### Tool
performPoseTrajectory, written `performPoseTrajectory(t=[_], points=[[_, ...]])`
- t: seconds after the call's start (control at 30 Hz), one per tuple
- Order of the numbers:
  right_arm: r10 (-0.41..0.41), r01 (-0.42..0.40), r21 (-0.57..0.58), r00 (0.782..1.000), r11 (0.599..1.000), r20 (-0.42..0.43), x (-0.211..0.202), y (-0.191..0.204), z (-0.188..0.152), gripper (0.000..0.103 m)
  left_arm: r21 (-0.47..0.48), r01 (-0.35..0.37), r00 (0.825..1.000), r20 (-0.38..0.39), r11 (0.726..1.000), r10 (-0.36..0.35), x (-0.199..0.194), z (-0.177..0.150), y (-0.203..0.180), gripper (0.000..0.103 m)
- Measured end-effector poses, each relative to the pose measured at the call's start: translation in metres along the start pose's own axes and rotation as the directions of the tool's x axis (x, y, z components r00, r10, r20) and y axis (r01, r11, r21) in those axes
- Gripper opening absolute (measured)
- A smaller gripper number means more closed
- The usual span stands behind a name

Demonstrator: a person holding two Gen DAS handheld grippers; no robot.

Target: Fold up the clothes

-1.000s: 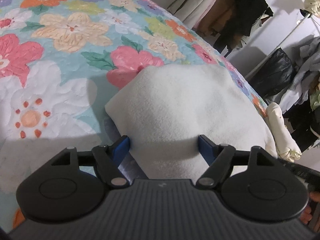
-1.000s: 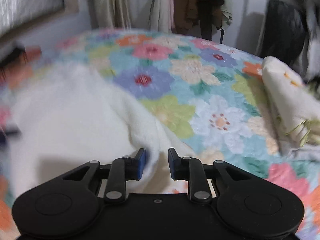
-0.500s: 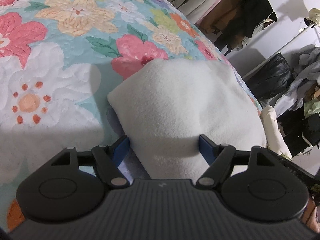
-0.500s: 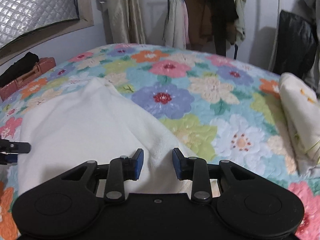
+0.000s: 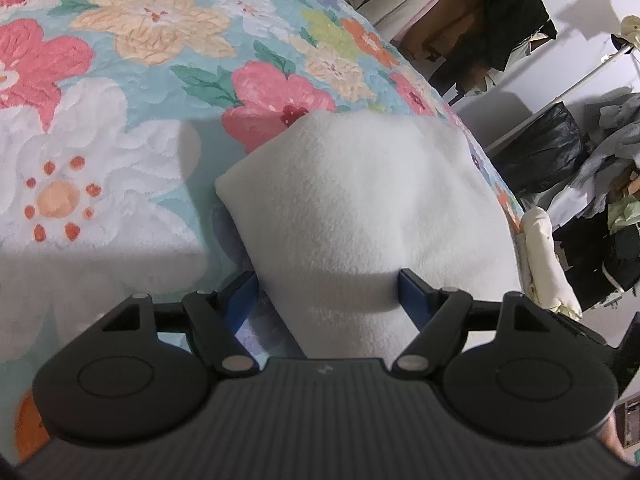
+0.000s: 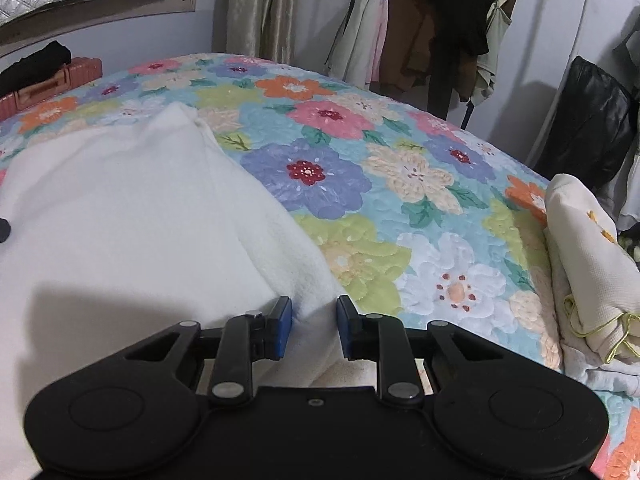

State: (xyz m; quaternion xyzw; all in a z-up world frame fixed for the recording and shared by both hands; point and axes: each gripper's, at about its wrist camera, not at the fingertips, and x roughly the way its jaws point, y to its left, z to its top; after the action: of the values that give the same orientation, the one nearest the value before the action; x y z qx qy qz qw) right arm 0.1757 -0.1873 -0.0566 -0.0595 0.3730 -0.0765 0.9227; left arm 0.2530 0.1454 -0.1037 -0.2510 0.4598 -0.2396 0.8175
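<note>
A white fleece garment [image 5: 360,208] lies folded on the flowered bedspread [image 5: 132,60]. In the left wrist view my left gripper [image 5: 326,288] is open wide, and the near end of the garment lies between its blue fingers [image 5: 412,286]. In the right wrist view the same white garment [image 6: 132,216] spreads to the left. My right gripper [image 6: 314,320] is open with a narrower gap, and the garment's near right edge lies between its pads [image 6: 282,316], which do not press it.
A folded cream cloth with yellow trim [image 6: 588,264] lies at the bed's right edge, also seen in the left wrist view [image 5: 548,264]. Hanging clothes on a rack [image 6: 432,32] and a black bag [image 6: 588,120] stand beyond the bed. An orange case [image 6: 48,88] sits far left.
My right gripper's jaws have opened wider, and the view has steadied over the garment's right edge. My left gripper stays open and has moved slightly forward over the garment.
</note>
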Motion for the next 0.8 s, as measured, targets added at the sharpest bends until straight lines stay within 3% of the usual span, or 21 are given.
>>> performPoseTrajectory(t=[0.23, 0.37, 0.43, 0.47, 0.53, 0.63, 0.7, 0.77, 0.8], points=[[-0.018, 0.018, -0.015, 0.999, 1.0, -0.049, 0.009, 0.001, 0.0, 0.025, 0.078, -0.033, 0.999, 0.038, 0.996, 0.03, -0.004, -0.001, -0.013, 0.075], [-0.026, 0.03, 0.042, 0.996, 0.999, -0.086, -0.001, -0.004, 0.02, 0.025, 0.247, -0.119, 0.984, 0.157, 0.962, 0.081, -0.022, 0.001, -0.047, 0.071], [-0.019, 0.021, 0.062, 0.999, 0.998, -0.04, -0.018, -0.005, 0.036, 0.035, 0.289, -0.123, 0.977, 0.205, 0.949, 0.065, -0.029, 0.005, -0.058, 0.071], [-0.001, 0.001, 0.065, 1.0, 0.998, -0.005, -0.027, -0.004, 0.046, 0.048, 0.296, -0.111, 0.975, 0.219, 0.949, 0.046, -0.031, 0.008, -0.061, 0.071], [0.091, -0.092, 0.073, 0.996, 0.993, 0.018, -0.031, -0.001, 0.066, 0.055, 0.286, -0.114, 0.976, 0.211, 0.951, 0.054, -0.024, 0.015, -0.061, 0.071], [0.278, -0.276, 0.108, 0.961, 0.955, -0.004, -0.019, 0.013, 0.091, 0.055, 0.271, -0.174, 0.975, 0.18, 0.947, 0.128, -0.004, 0.025, -0.055, 0.069], [0.383, -0.373, 0.134, 0.922, 0.918, -0.053, 0.002, 0.03, 0.101, 0.054, 0.236, -0.204, 0.975, 0.137, 0.95, 0.175, 0.01, 0.025, -0.043, 0.072], [0.416, -0.401, 0.141, 0.905, 0.905, -0.091, 0.025, 0.046, 0.106, 0.054, 0.187, -0.183, 0.98, 0.117, 0.965, 0.164, 0.018, 0.024, -0.03, 0.074], [0.406, -0.391, 0.132, 0.907, 0.911, -0.111, 0.035, 0.052, 0.107, 0.054, 0.178, -0.178, 0.981, 0.114, 0.968, 0.159, 0.02, 0.023, -0.025, 0.076]])
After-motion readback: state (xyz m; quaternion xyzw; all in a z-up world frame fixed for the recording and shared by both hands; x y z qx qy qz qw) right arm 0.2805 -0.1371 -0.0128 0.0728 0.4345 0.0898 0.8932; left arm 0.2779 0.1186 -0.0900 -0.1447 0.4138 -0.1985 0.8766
